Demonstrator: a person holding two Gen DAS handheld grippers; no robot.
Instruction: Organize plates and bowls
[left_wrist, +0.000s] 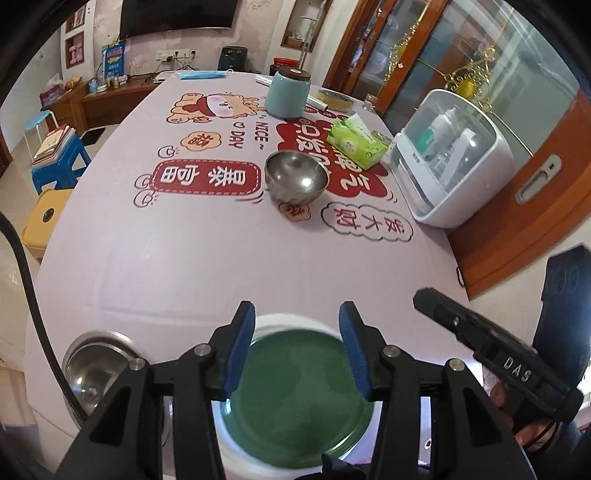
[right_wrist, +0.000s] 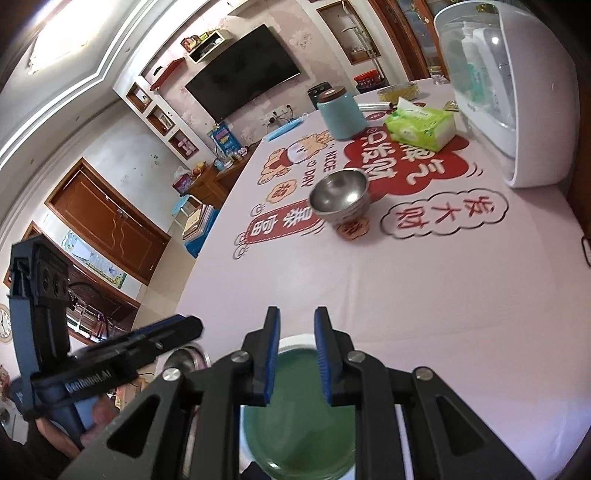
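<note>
My left tool (left_wrist: 297, 314) stands with its blue pads (left_wrist: 243, 343) apart and nothing clamped between them; it hangs above the green plate (left_wrist: 295, 398) without touching it. My right tool (right_wrist: 297, 321) shows a narrower gap between its pads (right_wrist: 271, 354), also empty, over the same green plate (right_wrist: 299, 410). The plate, green inside with a white rim, lies on the counter (left_wrist: 184, 258) at its near edge. Just left of the plate sits a steel bowl (left_wrist: 92, 365), partly hidden by the left tool's frame. Well beyond the plate, near the middle of the counter, stands a second steel bowl (left_wrist: 295, 181) on a printed cloth. Beyond that bowl: a green tissue pack (left_wrist: 356, 142) and a blue lidded jar (left_wrist: 288, 92). Right of the tissue pack stands a white domed appliance (left_wrist: 450, 158).
</note>
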